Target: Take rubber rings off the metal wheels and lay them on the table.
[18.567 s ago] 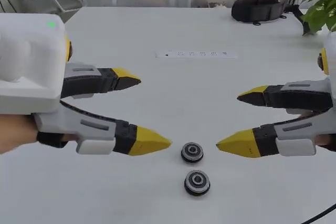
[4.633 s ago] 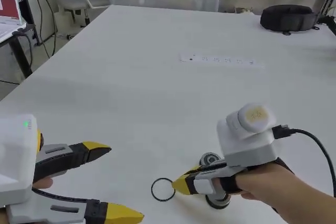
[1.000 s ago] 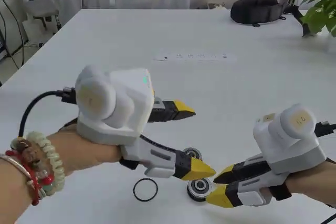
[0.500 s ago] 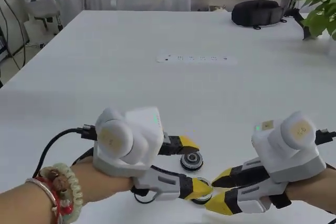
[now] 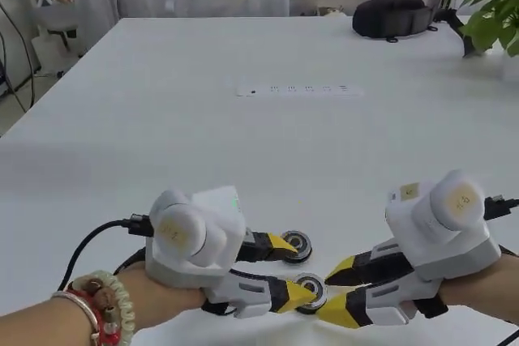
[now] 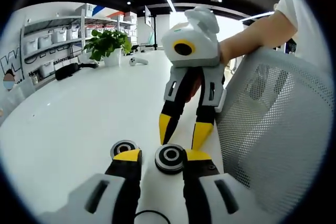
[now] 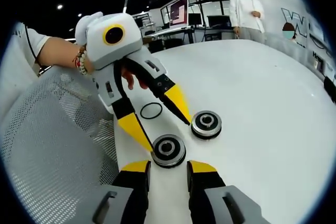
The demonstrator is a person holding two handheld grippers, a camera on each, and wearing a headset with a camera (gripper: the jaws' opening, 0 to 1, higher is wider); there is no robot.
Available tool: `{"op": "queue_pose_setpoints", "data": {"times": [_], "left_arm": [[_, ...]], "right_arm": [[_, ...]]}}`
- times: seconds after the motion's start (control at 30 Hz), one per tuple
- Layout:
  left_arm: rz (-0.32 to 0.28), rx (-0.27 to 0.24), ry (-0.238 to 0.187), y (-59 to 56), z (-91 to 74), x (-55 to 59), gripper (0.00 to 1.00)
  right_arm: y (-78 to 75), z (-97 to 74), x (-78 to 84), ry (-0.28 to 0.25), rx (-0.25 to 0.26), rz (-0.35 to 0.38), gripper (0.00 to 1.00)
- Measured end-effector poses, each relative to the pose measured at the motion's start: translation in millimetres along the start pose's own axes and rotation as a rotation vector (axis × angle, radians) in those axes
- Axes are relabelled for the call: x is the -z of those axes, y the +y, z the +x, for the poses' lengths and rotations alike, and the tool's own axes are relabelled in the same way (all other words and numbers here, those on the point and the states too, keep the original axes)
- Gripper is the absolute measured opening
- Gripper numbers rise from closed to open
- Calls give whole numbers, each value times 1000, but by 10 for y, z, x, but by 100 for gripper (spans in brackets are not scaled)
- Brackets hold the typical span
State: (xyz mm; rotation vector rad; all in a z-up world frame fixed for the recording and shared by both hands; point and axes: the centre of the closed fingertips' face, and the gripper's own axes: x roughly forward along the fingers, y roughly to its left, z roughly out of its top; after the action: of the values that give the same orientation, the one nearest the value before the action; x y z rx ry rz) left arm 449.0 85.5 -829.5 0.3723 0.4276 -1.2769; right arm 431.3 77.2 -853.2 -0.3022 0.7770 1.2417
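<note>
The left gripper point(image 5: 302, 268) comes in from the left and the right gripper point(image 5: 323, 297) comes in from the right. Their yellow tips almost meet over the near edge of the white tabletop point(image 5: 243, 143).

Two small metal wheels lie flat there, close together. The near wheel point(image 5: 310, 288) sits between the two grippers. The far wheel point(image 5: 298, 243) lies just behind it. Both wheels have a dark outer edge.

The left jaws are open, about as wide as one wheel. In the left gripper view, the near wheel sits in the gap at their tips. One tip looks to be touching its edge, and the other tip is a little way off, just in front of the far wheel. The jaws are not squeezing anything.

The right jaws are open too, and they hold nothing. In the right gripper view, the near wheel lies just ahead of the gap between their tips. I cannot tell if the tips touch it.

One thin black rubber ring point(image 7: 151, 110) lies flat on the tabletop by itself, to the left of the wheels and under the left gripper.

Far back on the tabletop there is a white power strip point(image 5: 296, 89) and a black bag point(image 5: 393, 15).
</note>
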Motion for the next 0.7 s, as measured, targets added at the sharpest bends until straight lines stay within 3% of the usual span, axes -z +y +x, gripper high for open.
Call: {"op": "queue_pose_setpoints", "data": {"times": [0.3,0.47,0.7], "left_arm": [[26,51,4,-162,81,-18,20],[46,42,20,-147,82,16,18],[29,38,13,-138,79,21,15]], "right_arm": [[-14,-1,19,9,6,-16,24],[-1,1,13,8,4,-32,23],[-8,9,23,14,11,-32,21]]}}
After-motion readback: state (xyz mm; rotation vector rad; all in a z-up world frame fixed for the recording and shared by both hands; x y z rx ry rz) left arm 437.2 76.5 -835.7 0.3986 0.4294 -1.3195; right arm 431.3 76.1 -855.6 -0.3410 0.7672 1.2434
